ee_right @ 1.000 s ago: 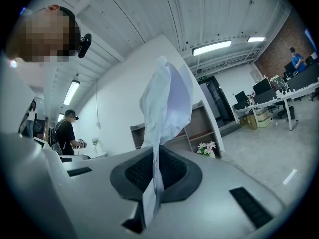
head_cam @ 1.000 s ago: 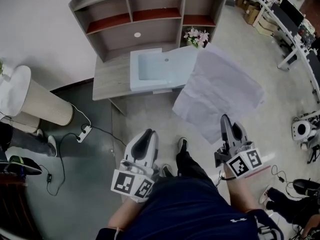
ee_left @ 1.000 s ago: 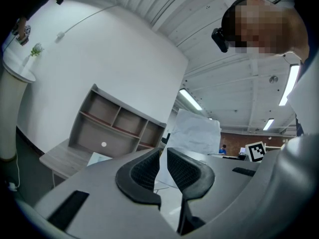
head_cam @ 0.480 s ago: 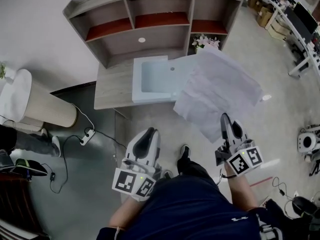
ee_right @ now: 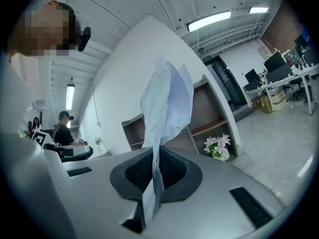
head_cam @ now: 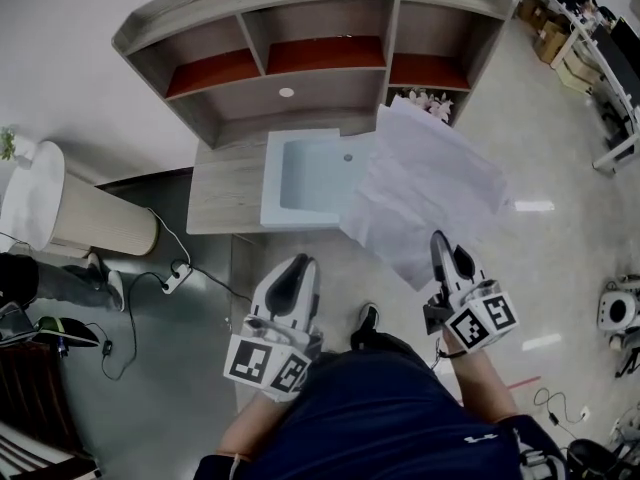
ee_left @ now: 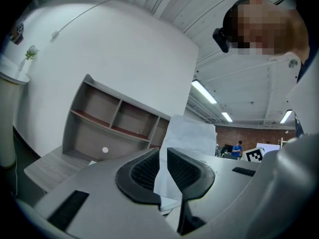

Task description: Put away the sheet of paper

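The right gripper (head_cam: 438,240) is clamped on the sheet of paper (head_cam: 425,193) — it fans forward.

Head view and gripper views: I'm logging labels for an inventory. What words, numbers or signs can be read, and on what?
No text here can be read.
sheet of paper: no print shows on it.
marker cubes: square patterns only, no letters or numbers.
green sign: too small to read.

- Left gripper (ee_left: 163,151): fingers (ee_left: 142,171) level, with a narrow gap between them.
- Sheet of paper (ee_left: 188,133): crumpled, seen beyond that gap.
- Shelf unit (ee_left: 117,121): stands on the counter (ee_left: 47,167), at left.
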Motion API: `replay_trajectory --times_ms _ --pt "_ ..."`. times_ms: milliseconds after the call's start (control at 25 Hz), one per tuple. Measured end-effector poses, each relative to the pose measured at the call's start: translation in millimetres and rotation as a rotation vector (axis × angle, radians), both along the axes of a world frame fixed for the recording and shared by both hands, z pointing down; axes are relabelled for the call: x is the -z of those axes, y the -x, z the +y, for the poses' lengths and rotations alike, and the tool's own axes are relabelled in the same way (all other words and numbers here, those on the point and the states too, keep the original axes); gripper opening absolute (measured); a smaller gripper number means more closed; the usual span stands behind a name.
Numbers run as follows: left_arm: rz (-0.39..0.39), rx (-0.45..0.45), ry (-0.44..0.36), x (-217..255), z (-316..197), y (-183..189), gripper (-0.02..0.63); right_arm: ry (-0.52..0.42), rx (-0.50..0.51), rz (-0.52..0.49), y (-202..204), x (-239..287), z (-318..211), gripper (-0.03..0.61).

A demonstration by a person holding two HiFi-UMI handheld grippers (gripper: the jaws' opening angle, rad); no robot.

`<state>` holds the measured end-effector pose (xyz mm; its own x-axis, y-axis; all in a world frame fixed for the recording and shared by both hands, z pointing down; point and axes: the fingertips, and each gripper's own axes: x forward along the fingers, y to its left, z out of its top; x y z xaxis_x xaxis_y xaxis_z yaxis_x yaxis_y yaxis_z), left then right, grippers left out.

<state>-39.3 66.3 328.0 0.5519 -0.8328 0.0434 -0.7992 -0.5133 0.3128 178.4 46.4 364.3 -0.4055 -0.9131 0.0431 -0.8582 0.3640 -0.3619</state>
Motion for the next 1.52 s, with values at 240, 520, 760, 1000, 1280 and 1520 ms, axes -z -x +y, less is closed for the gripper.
replay_trajectory --times_ms 240,520,760,1000,1280,1520 --pt "-0.001 0.029 -0.007 2 -26 -19 0.06 0.036 0.069 0.006 -3 -20 -33 0.015" --pt "-0.013 0.068 0.03 -7 -41 -23 0.06 0.103 0.119 0.008 -3 -51 -58 0.015" --pt "-0.028 0.072 0.056 -20 -69 -13 0.06 0.148 0.108 0.003 1 -73 -85 0.015" --pt "-0.026 0.033 0.052 -21 -112 -5 0.06 0.172 0.088 0.028 13 -81 -118 0.015" --pt "-0.02 0.007 0.073 -26 -161 19 0.06 0.232 0.063 0.063 28 -99 -159 0.014" --pt "-0.009 -0.003 0.093 -36 -192 45 0.06 0.316 0.058 0.042 46 -122 -184 0.015"
